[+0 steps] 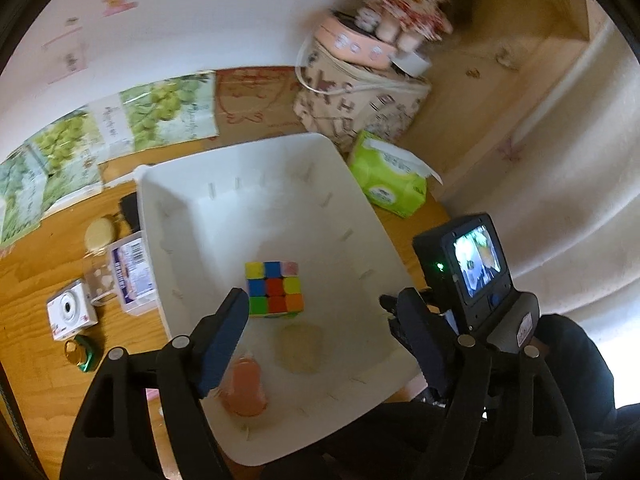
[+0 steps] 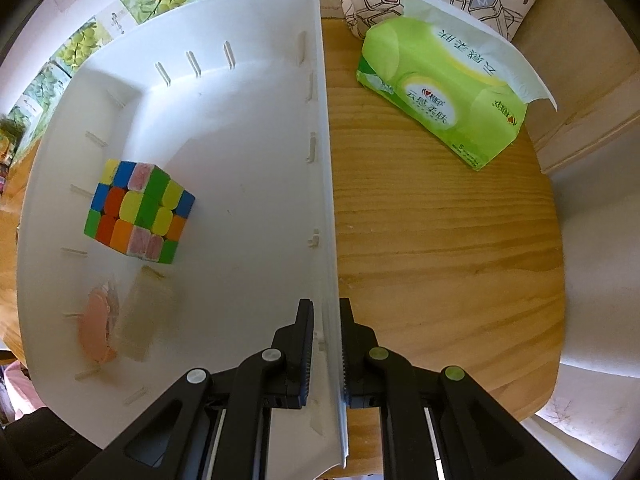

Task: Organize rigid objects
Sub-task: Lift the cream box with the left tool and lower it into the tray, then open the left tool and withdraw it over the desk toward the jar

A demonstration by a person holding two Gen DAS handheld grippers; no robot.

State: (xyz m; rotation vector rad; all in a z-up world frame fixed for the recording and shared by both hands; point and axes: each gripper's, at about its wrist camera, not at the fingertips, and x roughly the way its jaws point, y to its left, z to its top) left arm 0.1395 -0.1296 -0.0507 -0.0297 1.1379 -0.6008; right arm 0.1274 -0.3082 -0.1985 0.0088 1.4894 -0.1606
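A white plastic bin (image 1: 224,208) stands on the wooden table. A colourful puzzle cube (image 1: 274,289) lies inside it, with a blurred orange item (image 1: 246,390) and a blurred beige item (image 1: 301,347) nearer me. My left gripper (image 1: 320,320) is open and empty, held above the bin. My right gripper (image 2: 326,320) is shut on the bin's right wall (image 2: 326,160), one finger inside and one outside. The cube (image 2: 138,210), the orange item (image 2: 96,330) and the beige item (image 2: 146,316) also show in the right wrist view.
Left of the bin lie a small white camera (image 1: 71,311), a clear box with a barcode label (image 1: 130,276), a beige round lid (image 1: 100,234) and a green-and-gold item (image 1: 82,354). A green tissue pack (image 2: 444,96) and a printed bag (image 1: 352,96) stand right of and behind the bin.
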